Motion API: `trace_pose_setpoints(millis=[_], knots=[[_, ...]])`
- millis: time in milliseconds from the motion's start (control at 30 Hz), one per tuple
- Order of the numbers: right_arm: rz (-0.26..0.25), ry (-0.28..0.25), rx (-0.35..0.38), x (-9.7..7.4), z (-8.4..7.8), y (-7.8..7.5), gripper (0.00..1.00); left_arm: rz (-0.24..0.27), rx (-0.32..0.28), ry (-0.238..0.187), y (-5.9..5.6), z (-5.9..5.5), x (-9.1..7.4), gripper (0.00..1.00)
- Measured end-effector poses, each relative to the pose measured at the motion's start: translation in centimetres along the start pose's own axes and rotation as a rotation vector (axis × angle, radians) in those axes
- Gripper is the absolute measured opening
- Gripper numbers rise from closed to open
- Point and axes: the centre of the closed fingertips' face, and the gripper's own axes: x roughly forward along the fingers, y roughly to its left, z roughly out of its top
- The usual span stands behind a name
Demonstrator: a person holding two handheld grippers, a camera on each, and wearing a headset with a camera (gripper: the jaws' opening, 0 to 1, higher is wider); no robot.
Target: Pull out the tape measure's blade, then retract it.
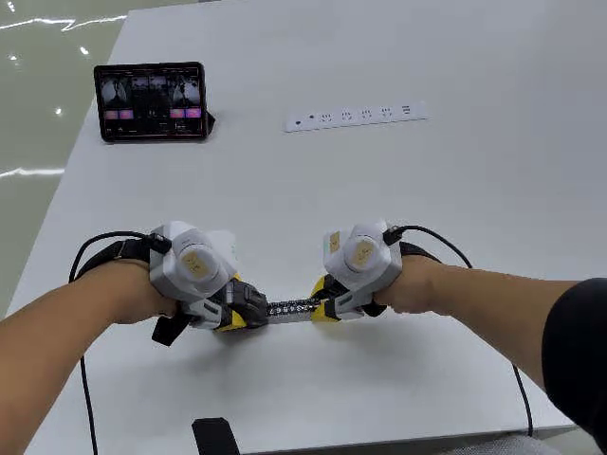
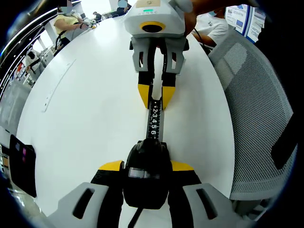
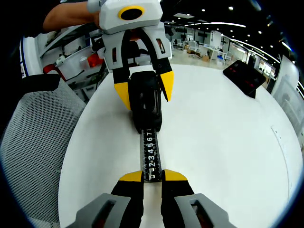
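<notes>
1. At the near edge of a white workbench [image 1: 379, 190], the left gripper [image 1: 237, 314] and the right gripper [image 1: 321, 309] face each other, tip to tip, with a tape measure [image 1: 249, 303] stretched between them.
2. The left gripper's yellow-tipped jaws clamp the tape measure's black body, one on each side, seen from behind in the left gripper view.
3. The right gripper's jaws are pressed almost together and pinch the end of the blade [image 3: 149, 154].
4. The blade is out by a short stretch. It runs straight and level from the mouth of the body to the right gripper, low over the tabletop, with white numerals showing on its dark face.
5. A tablet [image 1: 152, 100] with a lit screen stands propped at the far left of the bench, and a white power strip [image 1: 356, 117] lies flat farther right. Both are well apart from the grippers.
6. A grey mesh chair [image 2: 256, 104] sits just off the bench's near edge.
</notes>
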Motion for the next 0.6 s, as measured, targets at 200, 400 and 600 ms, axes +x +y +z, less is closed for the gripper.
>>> trace_pose_setpoints(millis=[200, 400, 600], knots=[[0.000, 0.002, -0.001, -0.15, -0.18, -0.01, 0.09, 0.000, 0.000, -0.002, 0.00, 0.03, 0.01, 0.31], [0.000, 0.006, 0.002, -0.42, -0.43, -0.02, 0.09, 0.001, -0.001, -0.002, -0.01, 0.04, 0.00, 0.31], [0.000, 0.007, 0.010, -0.65, -0.67, -0.05, 0.09, 0.002, -0.001, -0.002, -0.01, 0.03, 0.01, 0.31]])
